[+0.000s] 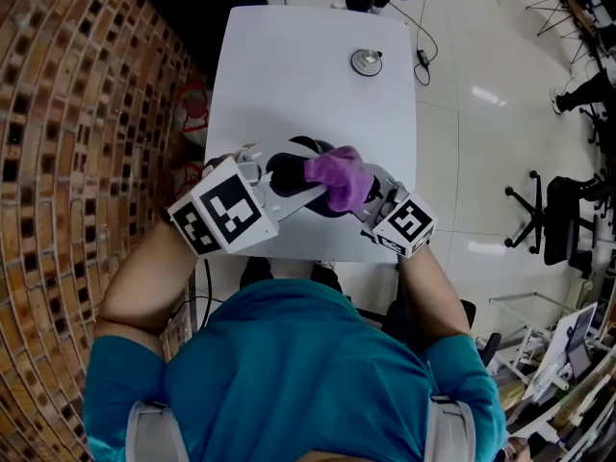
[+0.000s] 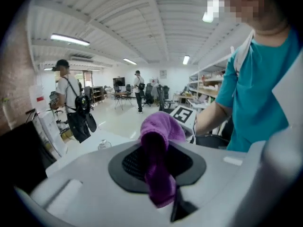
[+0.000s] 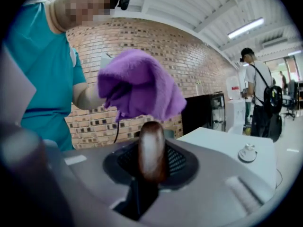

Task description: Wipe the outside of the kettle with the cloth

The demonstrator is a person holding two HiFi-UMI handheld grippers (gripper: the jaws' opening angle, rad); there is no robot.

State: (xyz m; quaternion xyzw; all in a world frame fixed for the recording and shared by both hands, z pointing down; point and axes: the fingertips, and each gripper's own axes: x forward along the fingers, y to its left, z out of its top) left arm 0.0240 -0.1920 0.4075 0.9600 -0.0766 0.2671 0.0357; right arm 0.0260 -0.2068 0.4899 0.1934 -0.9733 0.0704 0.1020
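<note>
In the head view, much of your black kettle [image 1: 289,169] hides behind the purple fluffy cloth [image 1: 339,179], over the near end of the white desk [image 1: 308,75]. Your left hand-held gripper [image 2: 161,174] is clamped on the cloth. Your right hand-held gripper [image 3: 151,162] pinches a dark glossy bar [image 3: 151,148], probably the kettle's handle, which only its own view shows.

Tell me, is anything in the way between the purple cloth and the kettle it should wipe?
Nothing visible. The left gripper pinches the cloth, which in the head view sits right over the dark kettle. The right gripper grips what looks like the kettle's handle.
</note>
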